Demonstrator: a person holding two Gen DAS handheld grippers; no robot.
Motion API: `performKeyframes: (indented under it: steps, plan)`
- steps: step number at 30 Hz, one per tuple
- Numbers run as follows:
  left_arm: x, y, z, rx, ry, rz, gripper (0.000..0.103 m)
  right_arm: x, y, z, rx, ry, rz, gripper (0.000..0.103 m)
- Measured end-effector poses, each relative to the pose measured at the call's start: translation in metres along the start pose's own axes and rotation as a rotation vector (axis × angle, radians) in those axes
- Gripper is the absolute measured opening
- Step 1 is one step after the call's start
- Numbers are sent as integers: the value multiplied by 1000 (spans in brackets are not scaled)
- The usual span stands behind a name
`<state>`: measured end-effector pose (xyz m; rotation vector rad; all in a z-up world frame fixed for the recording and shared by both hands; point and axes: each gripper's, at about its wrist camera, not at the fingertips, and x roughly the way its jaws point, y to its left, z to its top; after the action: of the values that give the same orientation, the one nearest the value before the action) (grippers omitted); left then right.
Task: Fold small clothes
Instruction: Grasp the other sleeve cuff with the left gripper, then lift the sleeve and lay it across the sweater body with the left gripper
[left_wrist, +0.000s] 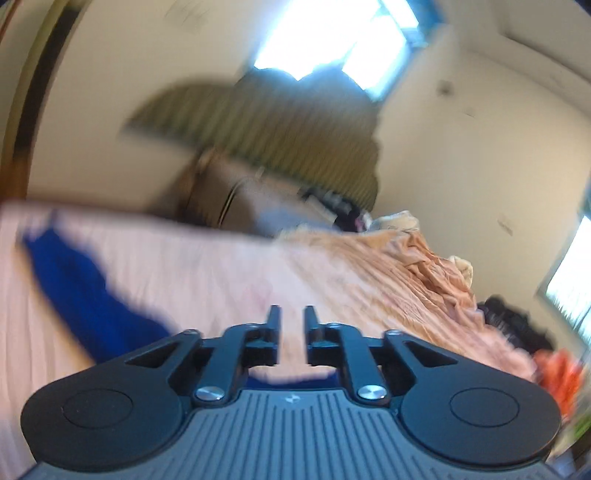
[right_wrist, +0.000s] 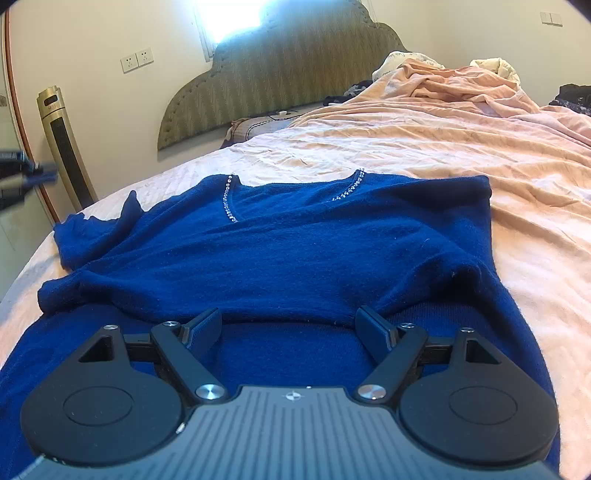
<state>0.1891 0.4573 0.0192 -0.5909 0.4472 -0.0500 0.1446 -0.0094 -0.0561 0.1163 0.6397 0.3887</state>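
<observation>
So the blue sweater (right_wrist: 295, 251) is lying on the bed (right_wrist: 461, 155), toward its left edge, neckline with the little sparkly trim (right_wrist: 229, 199) pointing at the headboard (right_wrist: 273, 77); the bottom part looks already flipped up over the chest, and one sleeve is bunched out at the left side. Looks like a soft fuzzy knit, light and floppy, probably a bit stretchy; it'll sag and drag on the sheet rather than hold a crease, so I'd pinch it at a doubled edge or at the shoulder seam, not mid-panel, and stay off the beads. The right gripper (right_wrist: 291, 325) hangs spread wide over the near fold, holding nothing; the left gripper (left_wrist: 292, 317) is up in the air, blurry, fingers nearly together with just a narrow gap and nothing in it.
</observation>
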Motion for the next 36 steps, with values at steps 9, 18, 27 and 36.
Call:
performKeyframes:
  steps: [9,18,27,36]
  plan:
    - [-14,161,25,-447,-149,192,78,0,1,0,-8,6,-3,81]
    - [27,191,40,-420,-109,264,73,1,2,0,-17,8,-10,81]
    - [44,203,54,-442,-129,234,73,1,1,0,-17,9,-9,81]
    - [64,188,57,-323,-80,360,21,1,0,0,-15,9,-7,81]
